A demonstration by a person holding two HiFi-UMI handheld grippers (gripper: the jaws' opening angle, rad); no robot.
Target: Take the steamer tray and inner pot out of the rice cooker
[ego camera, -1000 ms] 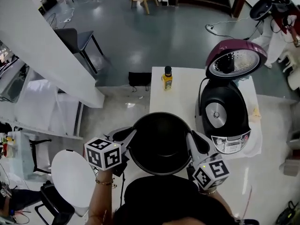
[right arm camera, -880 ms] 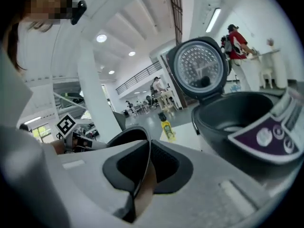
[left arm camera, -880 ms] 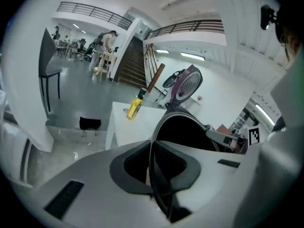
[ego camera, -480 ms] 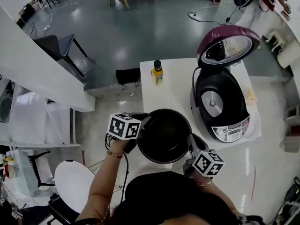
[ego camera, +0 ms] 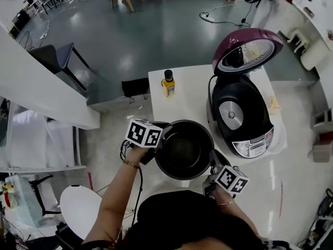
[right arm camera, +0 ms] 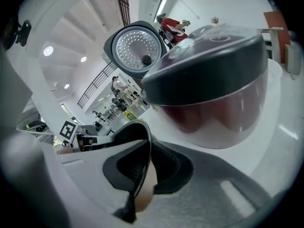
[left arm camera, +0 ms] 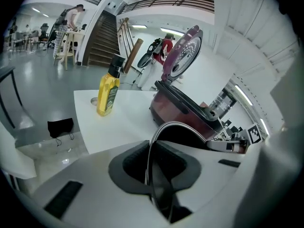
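The black inner pot (ego camera: pixel 184 149) hangs at the near end of the white table (ego camera: pixel 190 90), in front and left of the rice cooker (ego camera: pixel 242 116). I cannot tell whether the pot touches the tabletop. My left gripper (ego camera: pixel 158 139) is shut on the pot's left rim, and in the left gripper view the thin rim (left arm camera: pixel 151 146) runs between the jaws of the left gripper (left arm camera: pixel 150 167). My right gripper (ego camera: pixel 212 165) is shut on the opposite rim; the right gripper (right arm camera: pixel 140 170) clamps the rim's edge (right arm camera: pixel 145 141) between its pads. The cooker's purple lid (ego camera: pixel 245 50) stands open.
A yellow oil bottle (ego camera: pixel 168 83) with a black cap stands at the table's far left; it also shows as the bottle (left arm camera: pixel 108 91) beyond the pot. The cooker body (right arm camera: pixel 209 94) is close on the right of the pot. Grey floor, a chair (ego camera: pixel 62 56) and stairs lie beyond.
Both grippers have come down with the pot between them, away from my body and toward the table's near end beside the cooker. Both grips on the rim stay the same.
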